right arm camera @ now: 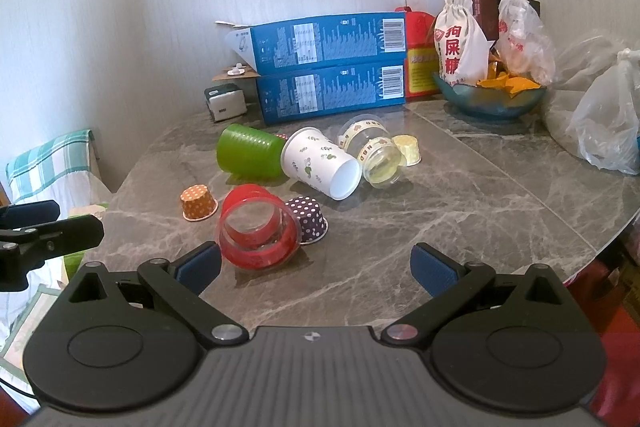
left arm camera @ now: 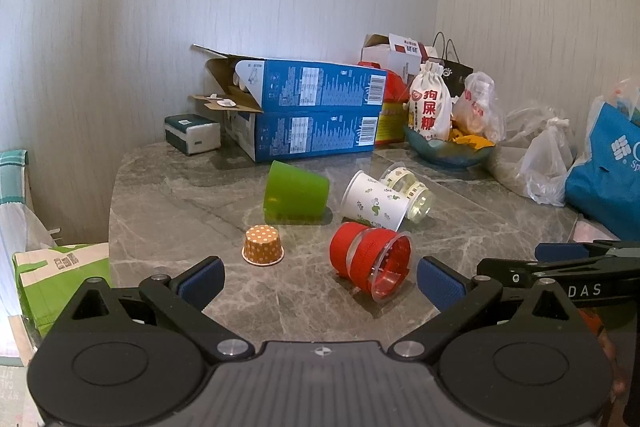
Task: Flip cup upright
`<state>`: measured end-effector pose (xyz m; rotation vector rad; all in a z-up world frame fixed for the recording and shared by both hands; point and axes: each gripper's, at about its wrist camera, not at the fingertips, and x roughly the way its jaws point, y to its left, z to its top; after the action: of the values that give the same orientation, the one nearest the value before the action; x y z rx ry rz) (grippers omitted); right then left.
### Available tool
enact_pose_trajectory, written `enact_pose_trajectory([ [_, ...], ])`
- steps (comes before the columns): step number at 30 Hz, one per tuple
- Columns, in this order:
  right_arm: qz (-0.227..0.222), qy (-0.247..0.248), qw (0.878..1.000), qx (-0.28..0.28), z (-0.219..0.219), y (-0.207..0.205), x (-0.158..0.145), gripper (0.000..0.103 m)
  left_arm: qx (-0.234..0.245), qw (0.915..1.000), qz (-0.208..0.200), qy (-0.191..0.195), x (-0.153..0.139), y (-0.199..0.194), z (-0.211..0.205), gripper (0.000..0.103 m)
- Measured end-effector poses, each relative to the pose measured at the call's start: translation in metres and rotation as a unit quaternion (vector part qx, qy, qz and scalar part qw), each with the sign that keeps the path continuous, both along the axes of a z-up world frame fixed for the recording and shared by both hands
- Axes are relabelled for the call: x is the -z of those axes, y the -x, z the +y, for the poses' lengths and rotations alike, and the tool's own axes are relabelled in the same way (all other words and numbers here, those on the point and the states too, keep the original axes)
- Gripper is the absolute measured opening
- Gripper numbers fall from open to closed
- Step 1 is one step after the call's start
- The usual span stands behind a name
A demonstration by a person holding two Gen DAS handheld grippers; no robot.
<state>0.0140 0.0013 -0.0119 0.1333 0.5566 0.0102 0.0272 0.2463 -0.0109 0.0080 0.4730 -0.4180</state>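
Observation:
Several cups lie on the grey marble table. A red-banded clear cup lies on its side nearest both grippers. A green cup, a white leaf-print paper cup and a clear taped cup also lie on their sides. An orange dotted cup, a purple dotted cup and a yellow one stand mouth down. My left gripper is open, just short of the red cup. My right gripper is open, the red cup by its left finger.
Two stacked blue boxes, a tissue pack, a blue bowl of snacks with a cloth pouch, and plastic bags crowd the back and right. The table edge curves at left, with a green-white box below.

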Motion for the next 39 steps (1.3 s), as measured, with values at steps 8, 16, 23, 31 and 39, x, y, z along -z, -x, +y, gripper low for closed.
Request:
enact_pose_trajectory([
  [8, 0.004, -0.003, 1.0, -0.002, -0.0008, -0.0036, 0.0008, 0.102, 0.0, 1.0, 0.001, -0.001, 0.0013, -0.0008, -0.0001, 0.103],
  [16, 0.004, -0.003, 1.0, -0.002, -0.001, -0.0034, 0.0014, 0.102, 0.001, 1.0, 0.003, 0.0, 0.0033, -0.0019, -0.0002, 0.103],
  [23, 0.005, -0.006, 1.0, -0.005, -0.0005, -0.004, 0.003, 0.102, 0.001, 1.0, 0.006, 0.0, 0.0048, -0.0027, -0.0013, 0.103],
  [31, 0.006, -0.006, 1.0, -0.005, -0.0008, -0.0041, 0.003, 0.102, 0.001, 1.0, 0.007, 0.0, 0.0048, -0.0031, -0.0013, 0.103],
  [39, 0.007, -0.009, 1.0, -0.009, 0.0, -0.0056, 0.0035, 0.102, 0.001, 1.0, 0.008, 0.001, 0.0043, -0.0032, -0.0014, 0.103],
])
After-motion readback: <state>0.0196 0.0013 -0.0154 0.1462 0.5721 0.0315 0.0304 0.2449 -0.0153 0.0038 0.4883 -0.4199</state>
